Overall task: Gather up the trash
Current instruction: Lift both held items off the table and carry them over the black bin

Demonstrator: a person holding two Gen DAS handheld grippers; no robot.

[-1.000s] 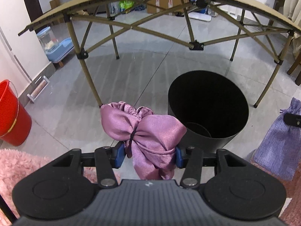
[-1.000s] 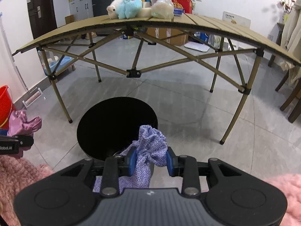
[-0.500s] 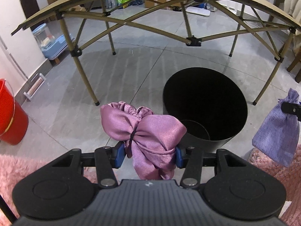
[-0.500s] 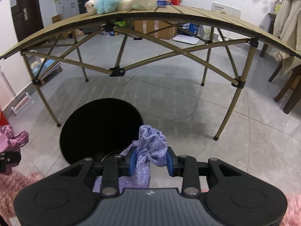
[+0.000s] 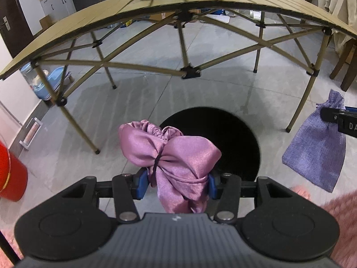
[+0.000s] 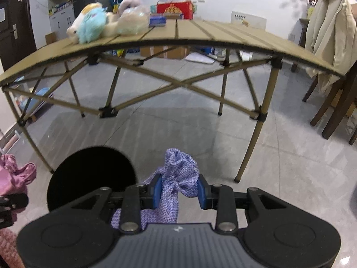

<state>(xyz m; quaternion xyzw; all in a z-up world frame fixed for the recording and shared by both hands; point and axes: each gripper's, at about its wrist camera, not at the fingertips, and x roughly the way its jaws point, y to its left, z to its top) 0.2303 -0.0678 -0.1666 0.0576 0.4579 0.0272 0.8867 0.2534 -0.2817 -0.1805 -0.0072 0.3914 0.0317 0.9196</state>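
Both pieces of trash are picked up but neither is yet dropped. The left gripper (image 5: 177, 184) is clamped on a pink satin pouch (image 5: 171, 154), held just above the near rim of the black bin (image 5: 234, 138) standing on the floor. The right gripper (image 6: 178, 191) pinches a purple woven pouch (image 6: 178, 169) to the right of the bin, not over its opening. Remaining: bring each over the opening and release.

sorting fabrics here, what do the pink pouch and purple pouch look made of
Pink pouch: likely satin or a similar synthetic; smooth, glossy, bright highlights on its folds. Purple pouch: coarse woven cloth, maybe burlap-like or linen; matte, with a visible open weave.
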